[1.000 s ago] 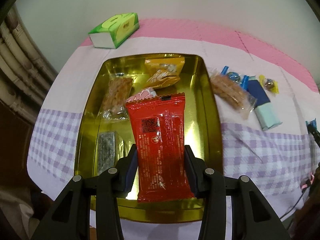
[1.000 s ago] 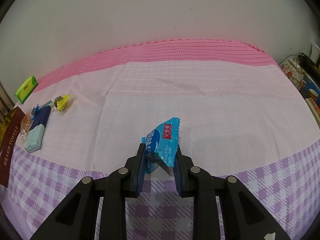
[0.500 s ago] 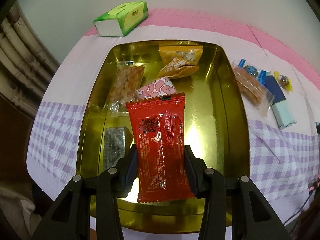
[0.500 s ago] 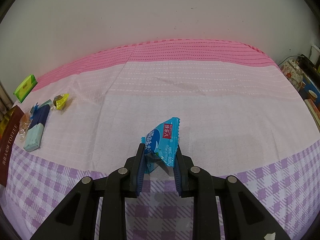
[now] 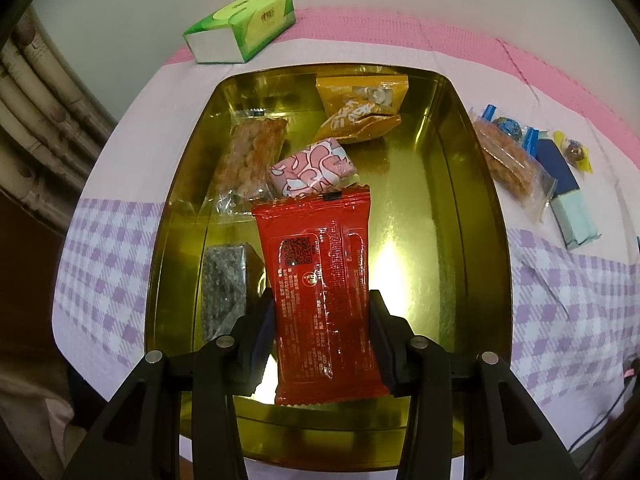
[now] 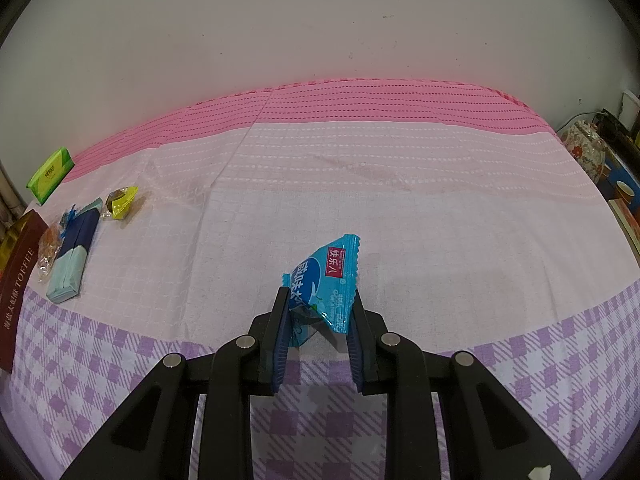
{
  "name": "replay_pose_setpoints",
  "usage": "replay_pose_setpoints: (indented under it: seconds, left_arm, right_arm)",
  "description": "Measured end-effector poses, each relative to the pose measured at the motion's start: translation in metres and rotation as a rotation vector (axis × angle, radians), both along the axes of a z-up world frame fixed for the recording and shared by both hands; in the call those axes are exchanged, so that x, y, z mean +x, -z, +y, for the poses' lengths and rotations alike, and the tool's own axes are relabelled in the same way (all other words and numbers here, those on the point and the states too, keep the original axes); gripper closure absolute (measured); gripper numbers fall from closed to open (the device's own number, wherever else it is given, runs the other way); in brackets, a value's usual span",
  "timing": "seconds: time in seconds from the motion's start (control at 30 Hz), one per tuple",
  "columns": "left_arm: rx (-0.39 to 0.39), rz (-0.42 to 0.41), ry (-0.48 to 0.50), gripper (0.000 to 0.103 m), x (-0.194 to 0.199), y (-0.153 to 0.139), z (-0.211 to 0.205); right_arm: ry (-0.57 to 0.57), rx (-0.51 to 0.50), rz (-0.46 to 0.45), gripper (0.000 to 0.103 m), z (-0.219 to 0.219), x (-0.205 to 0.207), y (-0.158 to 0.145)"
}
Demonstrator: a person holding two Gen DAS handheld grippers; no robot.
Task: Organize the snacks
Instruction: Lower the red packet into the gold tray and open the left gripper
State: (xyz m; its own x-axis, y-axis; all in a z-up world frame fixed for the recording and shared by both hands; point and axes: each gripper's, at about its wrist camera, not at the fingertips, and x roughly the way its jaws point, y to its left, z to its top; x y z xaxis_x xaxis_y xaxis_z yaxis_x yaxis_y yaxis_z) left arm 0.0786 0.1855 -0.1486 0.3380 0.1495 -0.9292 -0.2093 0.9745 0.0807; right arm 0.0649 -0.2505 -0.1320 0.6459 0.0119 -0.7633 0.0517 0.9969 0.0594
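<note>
Two claws, each w/ a snack in it. Your left claw (image 5: 320, 316) was clamped on the red pack (image 5: 320, 292), pads pressing its long edges near the lower half, so most of the pack stuck out ahead of the fingers. You held it over the gold tin (image 5: 472, 208), pointing steeply down, the pack's far end above the tin's middle. Can't tell whether the pack touched the tin floor.

Inside the tin: a dark bar (image 5: 226, 284) just left of the claw, a peanut bar (image 5: 252, 160) further up the left side, a pink pack (image 5: 312, 168) just past the red pack's top edge, and an orange pack (image 5: 360, 108) at the far end. The tin's right half was bare gold.

Right of the tin, on the cloth (image 5: 120, 152), lay more snacks: a 2nd peanut bar (image 5: 512, 164) nearest the rim, a blue candy (image 5: 506, 128) behind it, a blue-mint box (image 5: 564, 196) beside it, and a yellow candy (image 5: 576, 152) furthest out. A green tissue pack (image 5: 244, 28) sat beyond the tin's far left corner.

Your right claw (image 6: 320, 324) was pinched nearly closed on a blue pack (image 6: 324, 284), gripping its lower corner, w/ the rest poking up and tilted right. It hung above open cloth, well apart from the tin, whose dark red side showed at that view's left edge.
</note>
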Motion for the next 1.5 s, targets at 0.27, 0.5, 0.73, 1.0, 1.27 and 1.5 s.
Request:
replay_pose_setpoints:
  seconds: [0.27,0.5,0.73,1.0,1.27,1.5]
  left_arm:
    - [0.009,0.006,-0.002,0.058,-0.001,0.002,0.000]
    - [0.022,0.013,-0.003,0.058,0.000,0.002,0.000]
    - [0.037,0.004,-0.016,0.057,-0.003,-0.005,0.003]
    - [0.068,-0.022,-0.021,0.057,-0.010,-0.021,0.000]
    - [0.091,-0.028,-0.039,0.056,-0.026,-0.032,0.004]
    - [0.165,-0.074,-0.035,0.056,-0.043,-0.042,0.005]
  right_arm:
    - [0.000,0.000,0.000,0.080,0.000,0.000,0.000]
    - [-0.001,-0.001,0.000,0.080,0.000,0.000,0.000]
    - [-0.001,0.001,0.000,0.080,0.000,0.000,0.000]
    - [-0.001,-0.001,0.000,0.080,0.001,0.000,0.001]
    - [-0.002,-0.008,0.000,0.080,0.000,0.000,0.000]
    - [-0.004,-0.014,0.000,0.080,0.000,-0.001,0.000]
